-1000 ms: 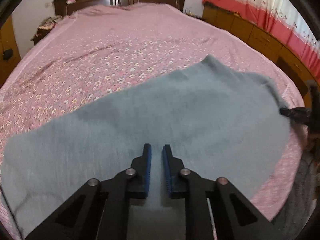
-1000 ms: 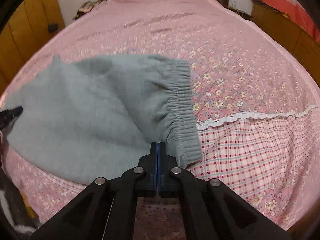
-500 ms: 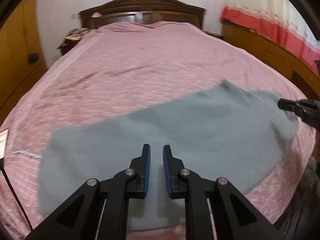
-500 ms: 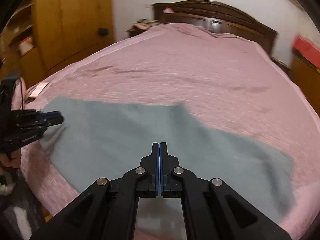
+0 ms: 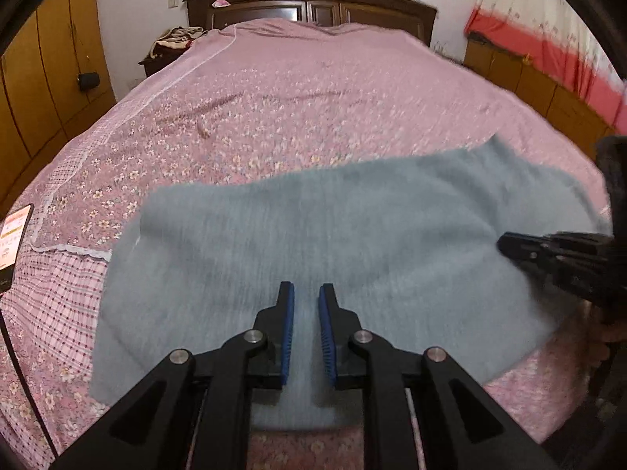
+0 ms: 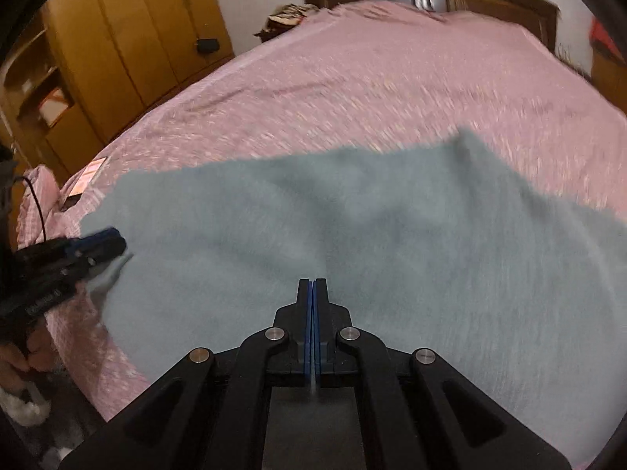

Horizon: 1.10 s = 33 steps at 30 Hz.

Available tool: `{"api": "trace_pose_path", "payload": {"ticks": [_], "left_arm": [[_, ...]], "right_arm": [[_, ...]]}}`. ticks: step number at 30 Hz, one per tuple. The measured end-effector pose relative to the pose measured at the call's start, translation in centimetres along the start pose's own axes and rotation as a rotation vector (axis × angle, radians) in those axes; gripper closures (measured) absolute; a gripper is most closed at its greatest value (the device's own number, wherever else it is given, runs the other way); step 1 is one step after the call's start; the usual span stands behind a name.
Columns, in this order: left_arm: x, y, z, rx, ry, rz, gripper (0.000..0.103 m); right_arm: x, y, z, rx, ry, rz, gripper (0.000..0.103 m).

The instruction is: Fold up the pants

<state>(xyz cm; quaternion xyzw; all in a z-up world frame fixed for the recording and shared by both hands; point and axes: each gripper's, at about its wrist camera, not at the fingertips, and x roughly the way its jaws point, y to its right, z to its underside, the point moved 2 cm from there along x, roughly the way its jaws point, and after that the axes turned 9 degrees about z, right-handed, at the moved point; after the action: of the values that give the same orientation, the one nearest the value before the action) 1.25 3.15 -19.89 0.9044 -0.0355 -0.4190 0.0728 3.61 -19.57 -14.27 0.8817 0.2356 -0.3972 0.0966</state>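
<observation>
Grey-blue fleece pants (image 5: 333,250) are now spread flat across the near end of the bed, whereas a second back the right-wrist view looked at the elastic waistband bunched by the right gripper (image 6: 312,286); that waistband is out of its view now and only plain cloth fills it. The left wrist view has swung too, so more headboard (image 5: 309,4) and wall show than before.

Surface is a pink floral bedspread (image 5: 274,117) with a checked, lace-trimmed border (image 5: 55,305) at the near left corner. A phone (image 5: 13,243) lies at that corner. There are yellow wooden wardrobes (image 6: 117,39) on the left and a red and white curtain (image 5: 548,35) on the right.

The left gripper (image 5: 305,293) has a narrow gap between its blue pads, hanging over the pants with nothing pinched. The right one's jaws are pressed together, also holding nothing, above the cloth.
</observation>
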Motion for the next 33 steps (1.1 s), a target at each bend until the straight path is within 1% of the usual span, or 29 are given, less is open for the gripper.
{"api": "trace_pose_path", "payload": {"ticks": [1,4,6,8,9,10,12,13,15,16,19,21,24,25,26,27,28,30,33], "left_arm": [[-1.1,-0.5,-0.1,-0.012,0.017,0.021,0.087],[-4.2,-3.0,-0.5,-0.08,0.072,0.03,0.074],[-5.6,-4.9,-0.3,-0.11,0.084,0.022,0.074],[-5.9,-5.8,-0.2,-0.083,0.058,0.003,0.074],[-5.9,-6.4,-0.1,-0.083,0.048,-0.011,0.074],[-5.9,-7.2,0.1,-0.1,0.046,-0.001,0.074],[-5.8,-8.5,0.4,-0.144,0.037,0.053,0.073],[-5.7,-9.2,0.7,-0.163,0.028,0.054,0.073],[-5.7,-9.9,1.2,-0.168,0.016,0.02,0.07],[-5.8,-10.2,1.6,-0.169,0.015,0.028,0.067],[-6.0,-10.4,2.2,-0.173,0.035,0.102,0.062],[-5.5,-10.4,2.1,-0.171,0.021,0.094,0.062],[-5.3,-10.5,1.8,-0.2,0.026,0.139,0.062],[-5.2,-10.4,1.6,-0.208,0.027,0.161,0.063],[-5.0,-10.3,1.2,-0.206,0.023,0.172,0.071],[-4.8,-10.1,0.9,-0.196,0.02,0.181,0.082],[-4.6,-9.8,0.6,-0.183,0.002,0.197,0.098],[-4.7,-9.5,0.0,-0.199,-0.005,0.236,0.098],[-4.6,-9.7,-1.1,-0.268,-0.038,0.331,0.098]], "right_arm": [[-0.7,-1.7,-0.5,-0.043,0.032,-0.01,0.101],[-1.5,-7.0,-1.6,-0.146,0.074,-0.079,0.101],[-1.6,-10.1,-2.0,-0.202,0.083,-0.125,0.101],[-1.1,-13.3,-2.5,-0.254,0.1,-0.145,0.101],[-0.8,-14.1,-2.5,-0.261,0.1,-0.148,0.102],[-0.4,-15.1,-2.5,-0.264,0.094,-0.158,0.102],[0.1,-15.9,-2.3,-0.25,0.084,-0.175,0.102],[0.3,-16.1,-2.1,-0.243,0.08,-0.181,0.102],[0.8,-16.5,-1.7,-0.237,0.073,-0.184,0.101],[1.0,-16.5,-1.3,-0.24,0.065,-0.186,0.101],[1.2,-16.1,-0.4,-0.246,0.039,-0.188,0.102],[1.1,-15.9,-0.2,-0.244,0.045,-0.196,0.102],[0.8,-15.4,-0.1,-0.235,0.053,-0.195,0.101],[0.7,-15.2,-0.1,-0.231,0.055,-0.192,0.101],[0.7,-15.0,-0.1,-0.227,0.057,-0.188,0.101],[0.5,-14.8,-0.2,-0.225,0.064,-0.183,0.101],[0.3,-14.8,-0.2,-0.227,0.073,-0.188,0.101],[-0.4,-15.0,-0.1,-0.244,0.109,-0.219,0.101],[-1.1,-16.1,0.1,-0.293,0.152,-0.243,0.101]]}}
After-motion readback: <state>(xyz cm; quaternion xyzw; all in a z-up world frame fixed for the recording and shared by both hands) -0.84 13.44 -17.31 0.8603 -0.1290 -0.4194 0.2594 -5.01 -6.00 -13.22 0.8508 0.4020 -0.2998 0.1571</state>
